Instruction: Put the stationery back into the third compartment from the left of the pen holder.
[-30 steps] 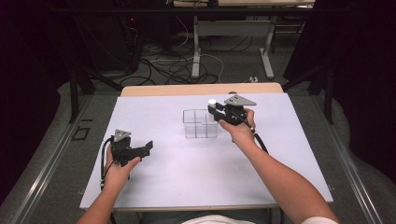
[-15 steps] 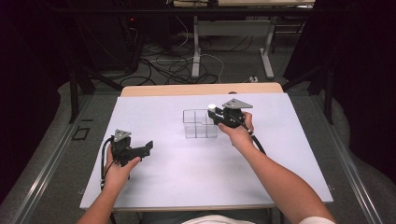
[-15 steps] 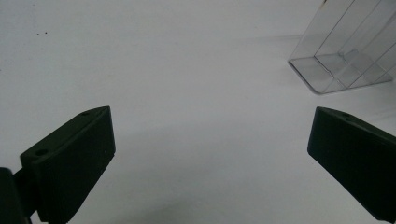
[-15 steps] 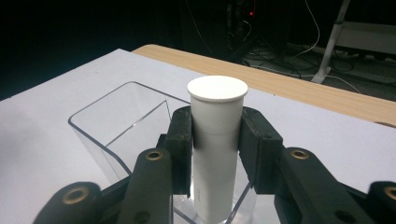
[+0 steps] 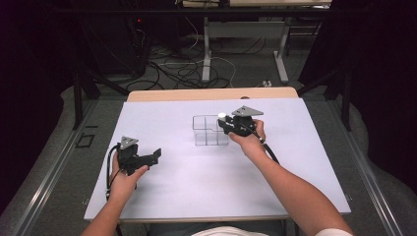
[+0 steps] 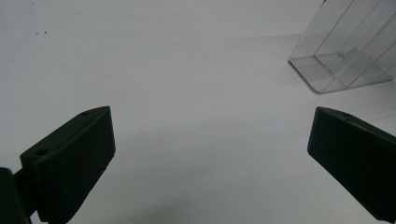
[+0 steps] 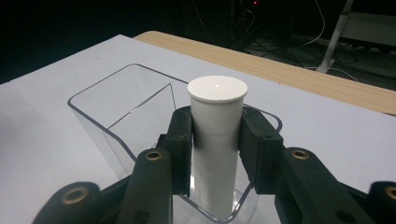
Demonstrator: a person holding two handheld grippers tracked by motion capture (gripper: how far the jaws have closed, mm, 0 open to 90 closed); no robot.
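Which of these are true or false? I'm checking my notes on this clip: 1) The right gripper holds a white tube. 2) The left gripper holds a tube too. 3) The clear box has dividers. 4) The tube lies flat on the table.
1) True: the right gripper is clamped on the white tube.
2) False: the left gripper is open, nothing between its jaws.
3) True: the clear box shows inner dividers.
4) False: the tube stands upright, held over the box.

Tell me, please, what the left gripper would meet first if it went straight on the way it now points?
Probably the white table sheet: between the open jaws of the left gripper lies only bare sheet. The clear divided container sits off to the right of that line, so it would likely be missed, though depth is unclear.
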